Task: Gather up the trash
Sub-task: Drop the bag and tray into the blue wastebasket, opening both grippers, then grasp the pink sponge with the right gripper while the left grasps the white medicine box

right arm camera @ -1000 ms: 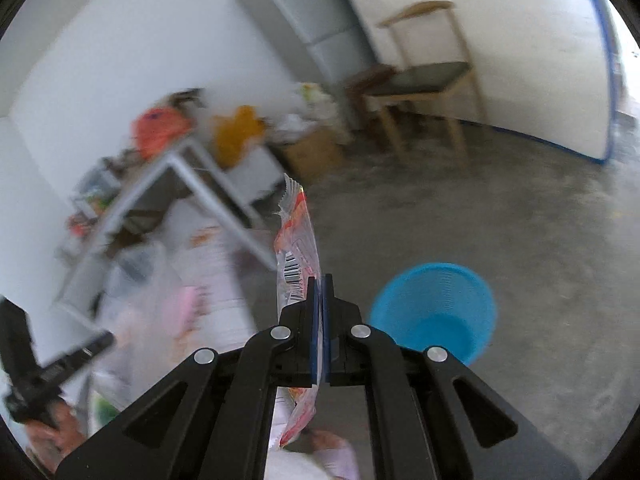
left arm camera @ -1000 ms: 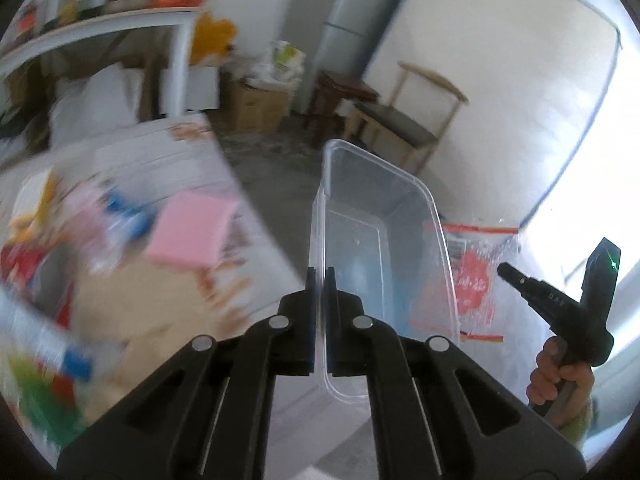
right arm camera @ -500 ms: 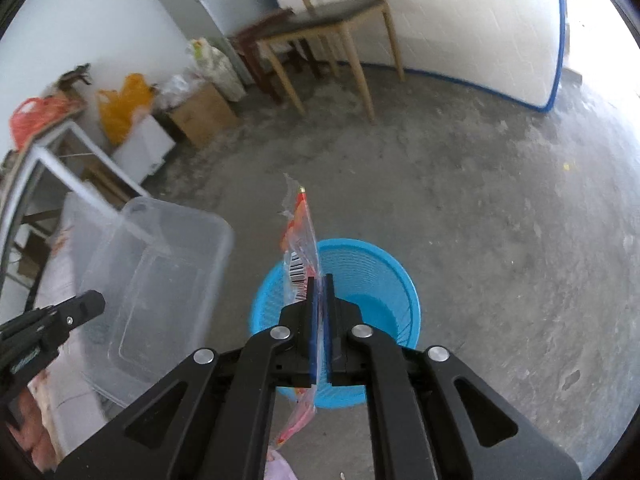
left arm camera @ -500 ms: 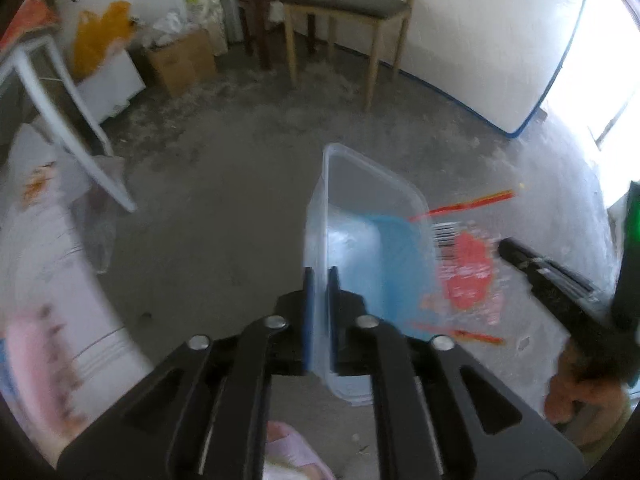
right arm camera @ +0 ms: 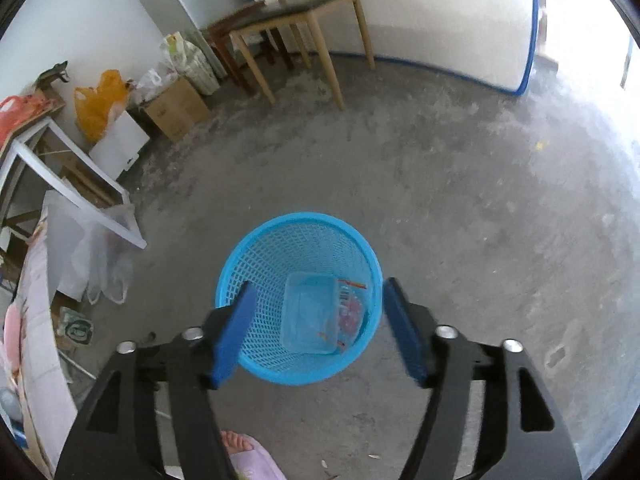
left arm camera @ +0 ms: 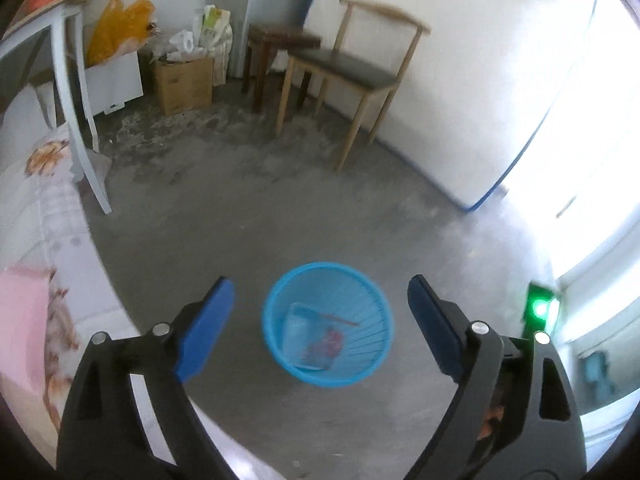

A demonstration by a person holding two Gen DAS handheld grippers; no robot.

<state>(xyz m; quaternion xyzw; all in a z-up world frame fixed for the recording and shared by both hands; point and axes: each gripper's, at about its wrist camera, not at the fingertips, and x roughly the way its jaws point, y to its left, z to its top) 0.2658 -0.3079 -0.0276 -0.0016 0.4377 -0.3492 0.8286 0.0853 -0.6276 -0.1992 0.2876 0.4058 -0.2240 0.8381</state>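
We look down along both tools at a blue mesh basket standing on the grey concrete floor. Inside it lie a clear plastic container and, tucked against its right side, a red-printed wrapper — both rest on the basket's bottom, apart from either tool.

The left tool has just been opening and now stands spread wide, its blue pads flanking the basket with nothing between them; the basket sits below and ahead, framed almost centrally in the gap. The right tool has likewise just been opening — its blue pads stand well apart and grip nothing, and the basket's near rim shows between them, with the container directly beneath the gap.

A wooden chair stands by the white wall beyond, with a cardboard box and a yellow bag to its left. A foot in a pink slipper shows at the lower edge of the right view.
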